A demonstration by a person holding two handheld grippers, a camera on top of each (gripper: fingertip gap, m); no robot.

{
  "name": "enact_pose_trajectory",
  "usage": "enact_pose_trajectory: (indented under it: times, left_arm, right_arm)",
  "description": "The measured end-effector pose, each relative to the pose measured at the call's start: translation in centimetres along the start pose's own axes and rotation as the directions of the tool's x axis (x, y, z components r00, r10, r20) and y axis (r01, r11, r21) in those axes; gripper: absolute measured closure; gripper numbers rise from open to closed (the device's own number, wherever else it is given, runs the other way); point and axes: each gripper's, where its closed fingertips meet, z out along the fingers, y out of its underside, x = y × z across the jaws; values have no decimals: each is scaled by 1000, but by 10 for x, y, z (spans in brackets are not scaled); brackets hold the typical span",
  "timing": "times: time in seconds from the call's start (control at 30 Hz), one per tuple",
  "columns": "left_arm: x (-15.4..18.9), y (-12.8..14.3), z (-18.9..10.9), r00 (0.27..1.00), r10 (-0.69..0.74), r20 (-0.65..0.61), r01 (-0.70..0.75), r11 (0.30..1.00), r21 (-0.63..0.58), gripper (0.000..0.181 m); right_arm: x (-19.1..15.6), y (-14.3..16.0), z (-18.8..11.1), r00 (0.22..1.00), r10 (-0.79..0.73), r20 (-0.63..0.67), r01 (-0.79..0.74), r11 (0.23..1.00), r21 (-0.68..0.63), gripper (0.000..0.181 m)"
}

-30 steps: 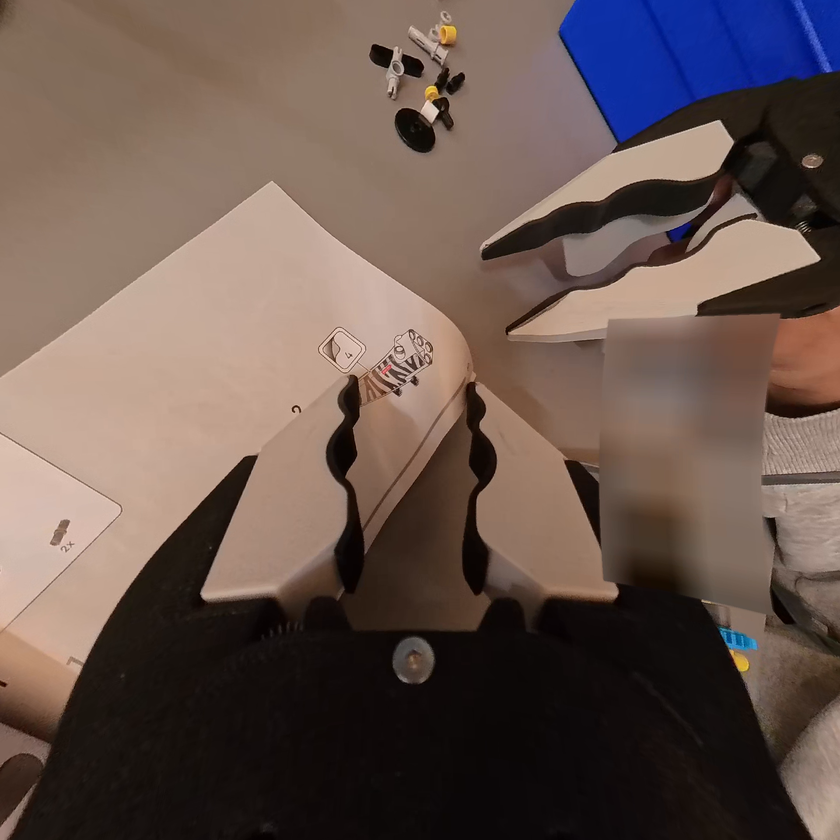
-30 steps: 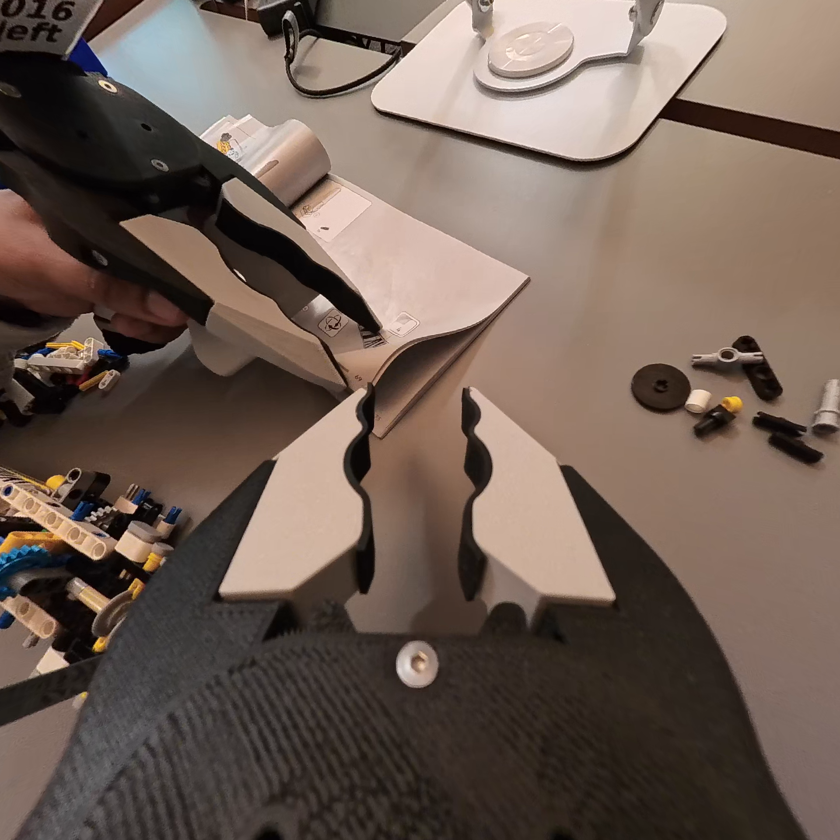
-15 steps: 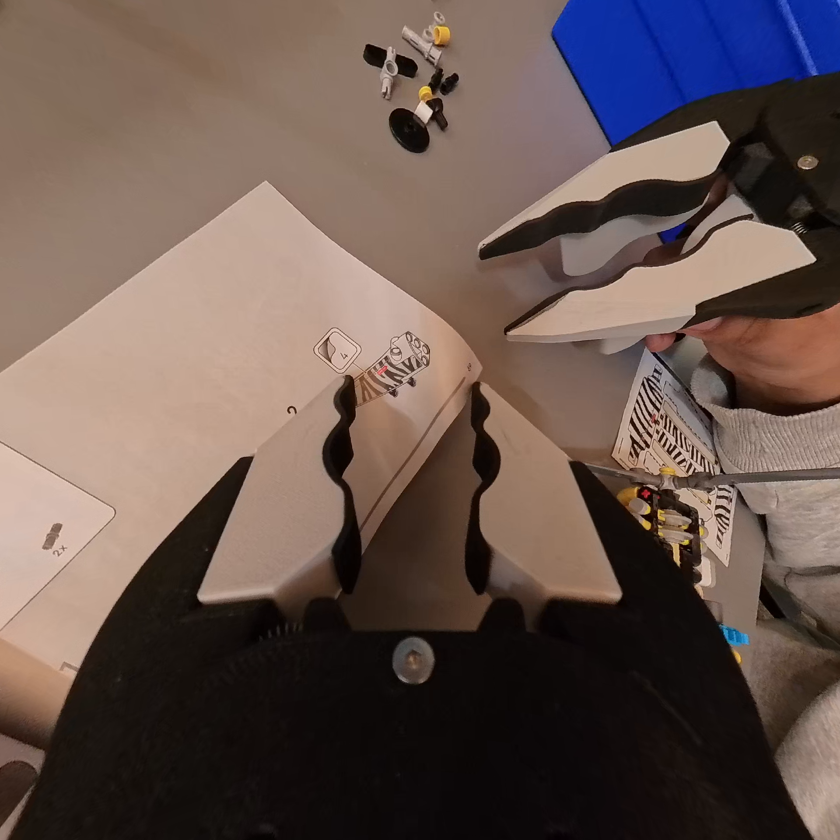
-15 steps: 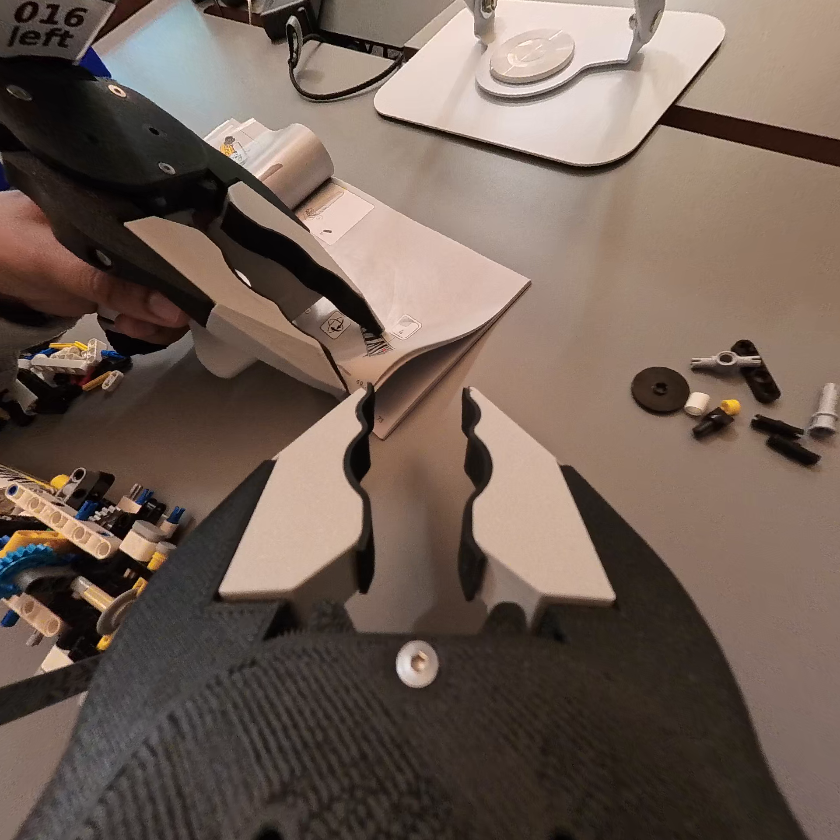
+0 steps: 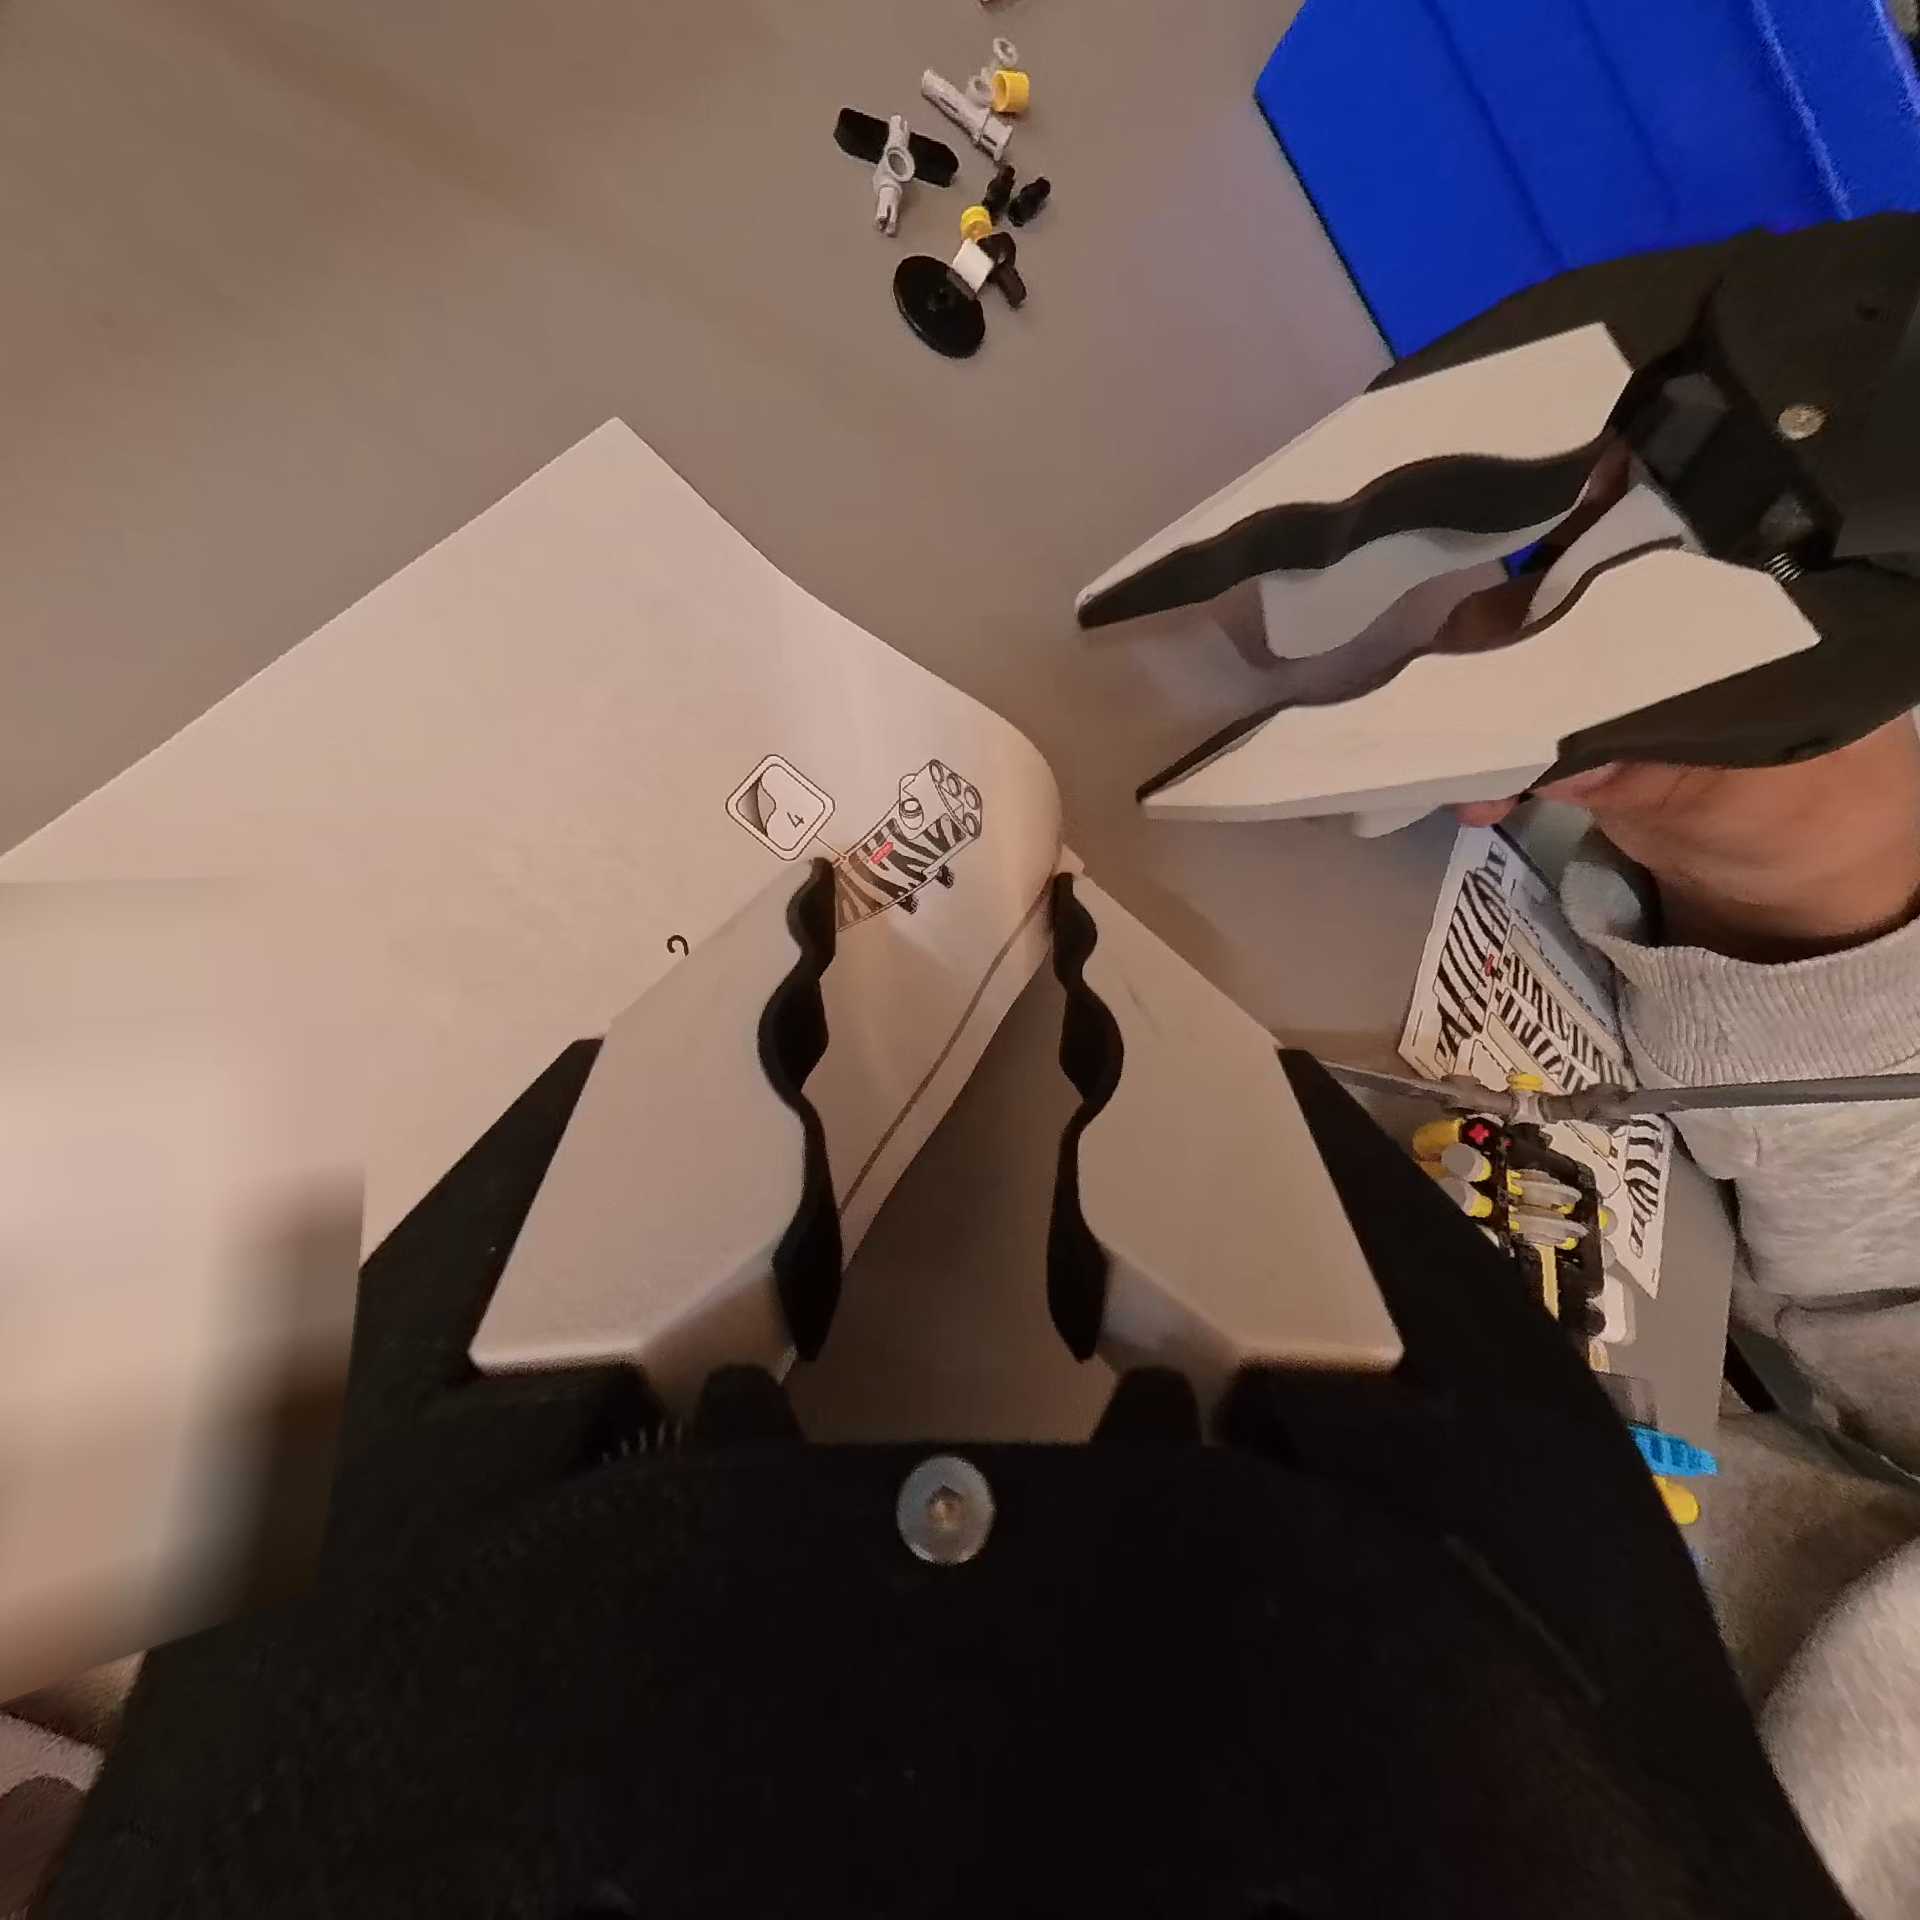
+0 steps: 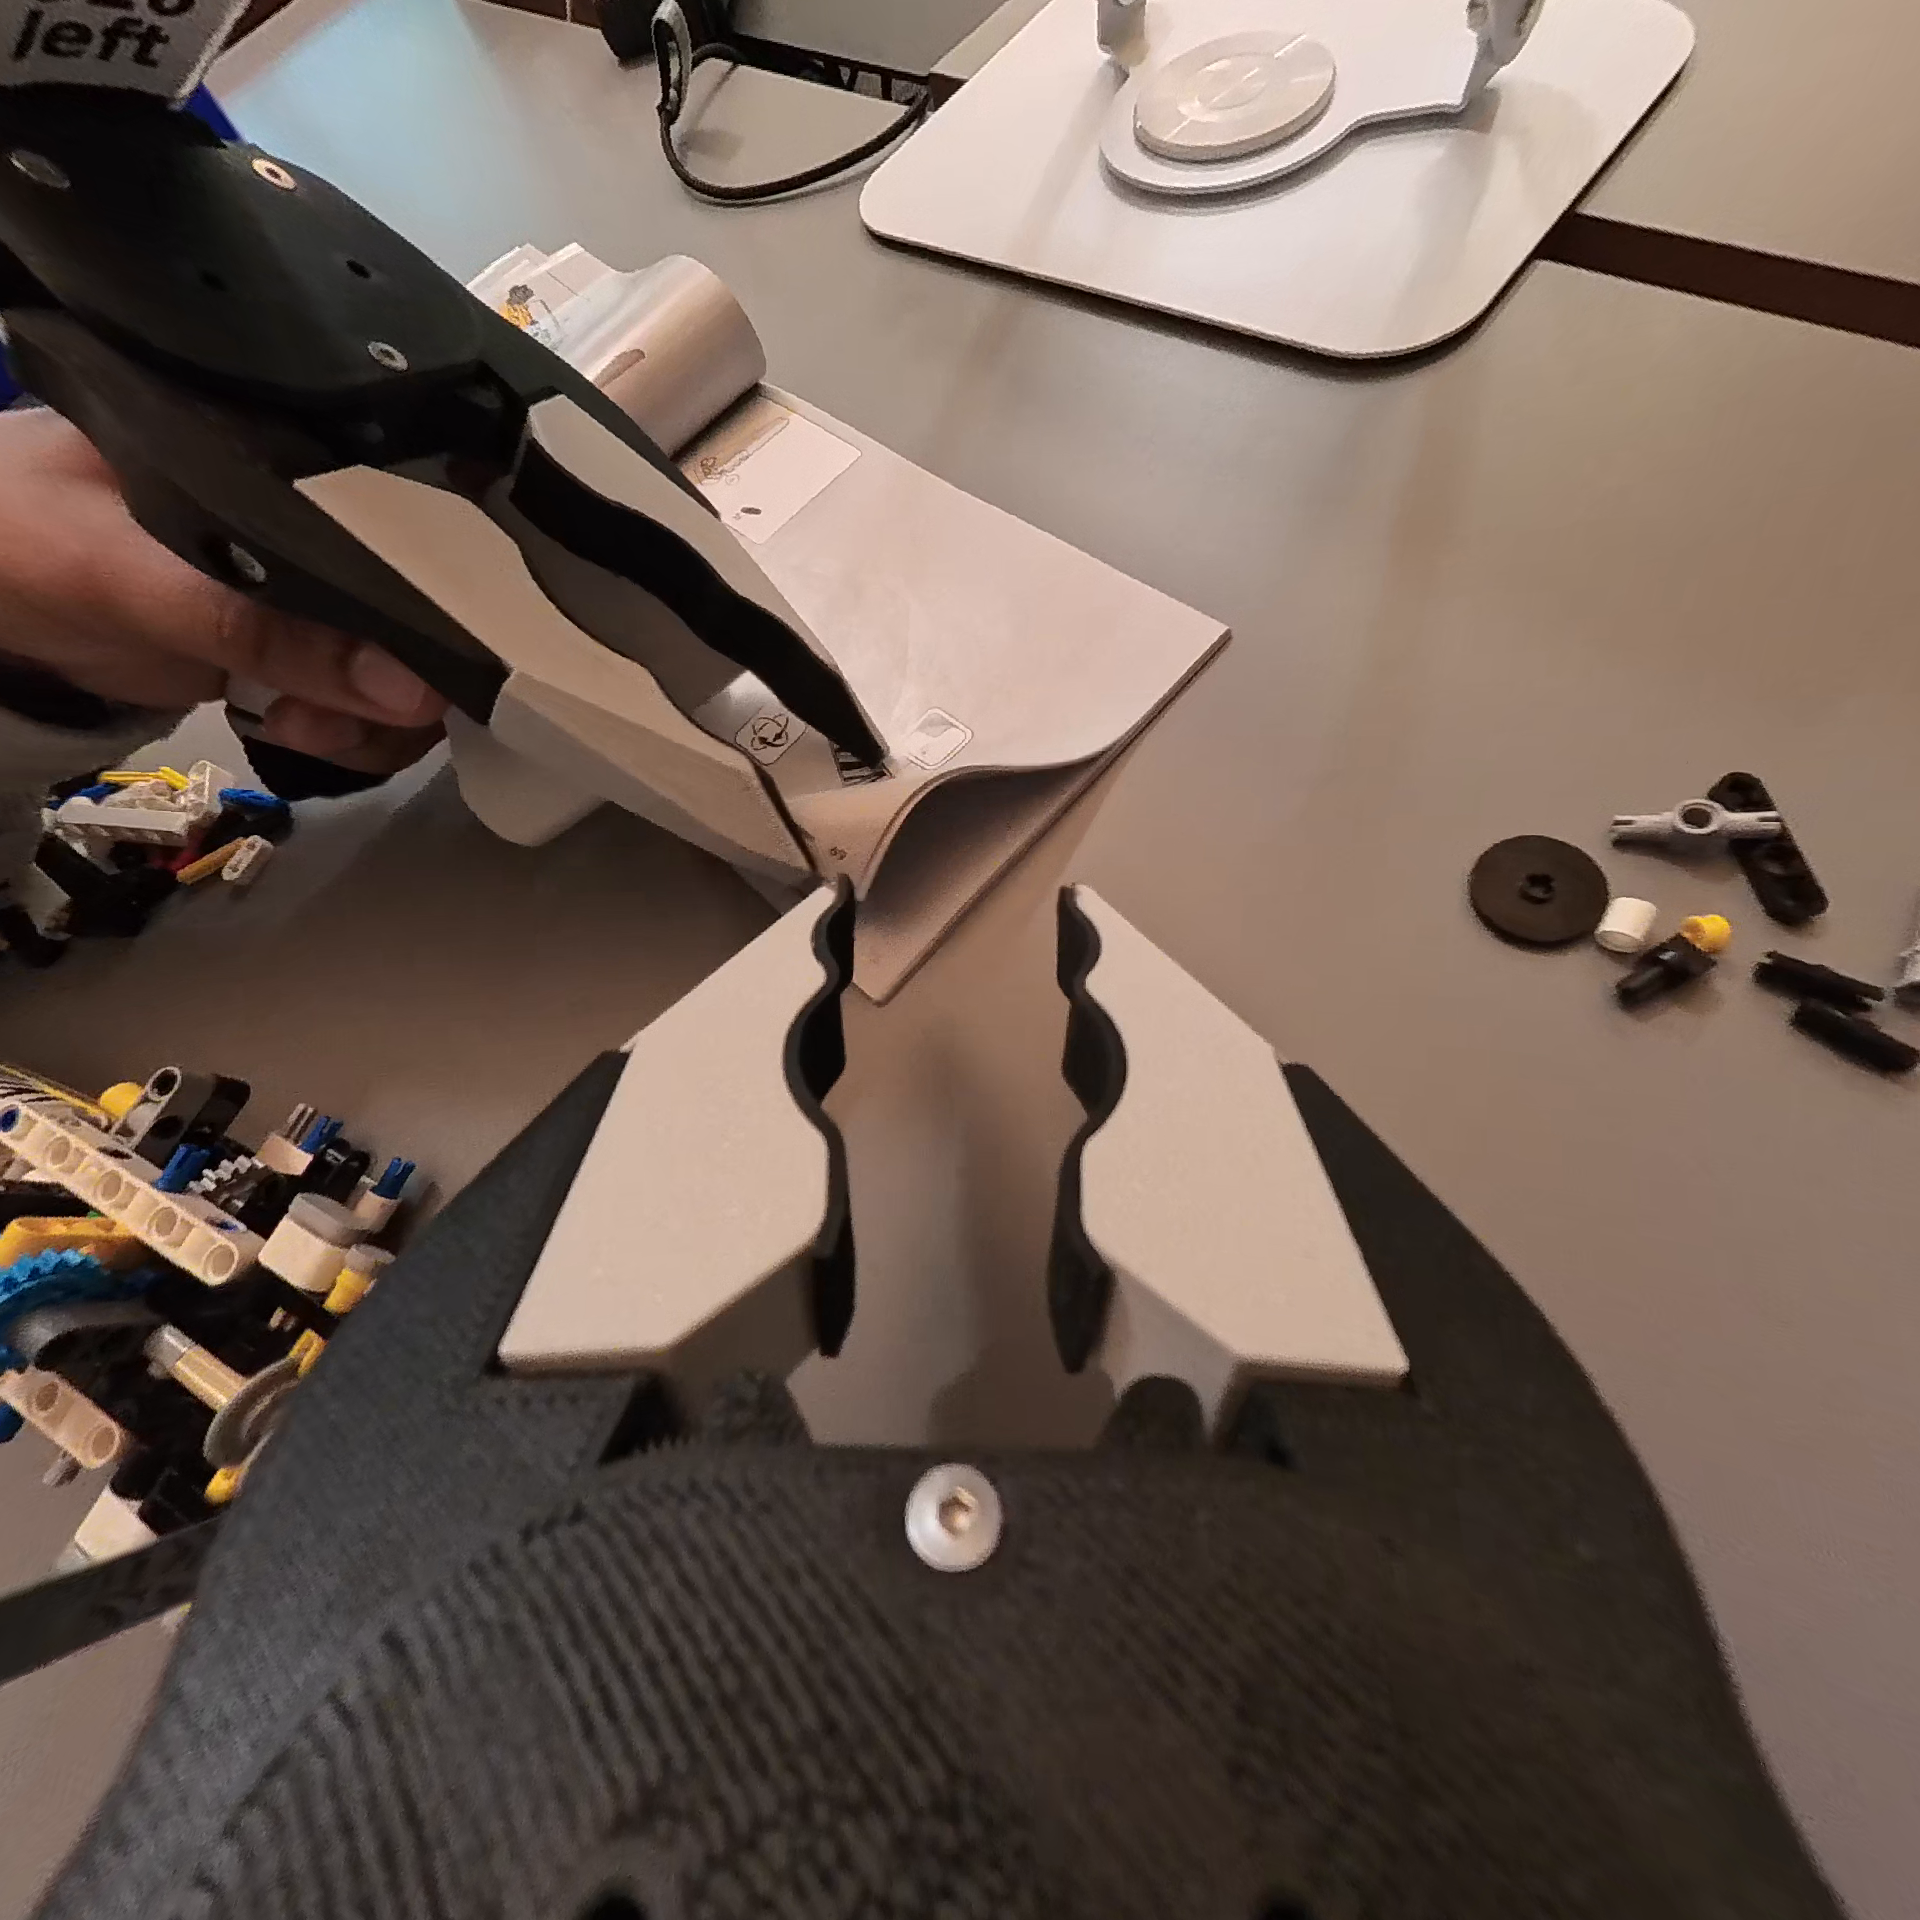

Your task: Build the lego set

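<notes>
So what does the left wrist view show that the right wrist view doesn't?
Left wrist view only: a blue bin and a zebra-striped sticker sheet. Right wrist view only: a white stand base, a black cable and the booklet's rolled-back pages. Both: the open instruction booklet, the loose small parts, and both tongs, left and right, open and empty.

Top page of the instruction booklet now lifted at its near corner — curling upward where 1.0 s ago it lay closer to the sheets beneath. In the right wrist view the gap under that corner has widened, the stack fanning open. Left gripper has crept a little farther along the booklet's near edge, its lower finger tip at the raised page. Right gripper has edged slightly toward the booklet's corner.
</notes>
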Motion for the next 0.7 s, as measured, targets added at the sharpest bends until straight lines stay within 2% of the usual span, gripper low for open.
enact_pose_trajectory:
  times: [0.2,0.4,0.57,0.7]
  left_arm:
    - [3,-1,-1,999,-22,-47,22,1000,2,138]
    - [1,0,-1,998,-24,-52,25,1000,10,141]
    - [-3,1,-1,999,-26,-44,27,1000,5,153]
    - [-4,1,-2,999,-21,-37,21,1000,12,171]
  right_arm:
    - [-1,8,15,997,-61,-39,60,998,-36,138]
    - [2,12,16,997,-62,-46,60,997,-51,139]
    - [5,12,15,997,-55,-53,53,997,-50,140]
    - [5,14,17,996,-66,-55,62,996,-67,140]
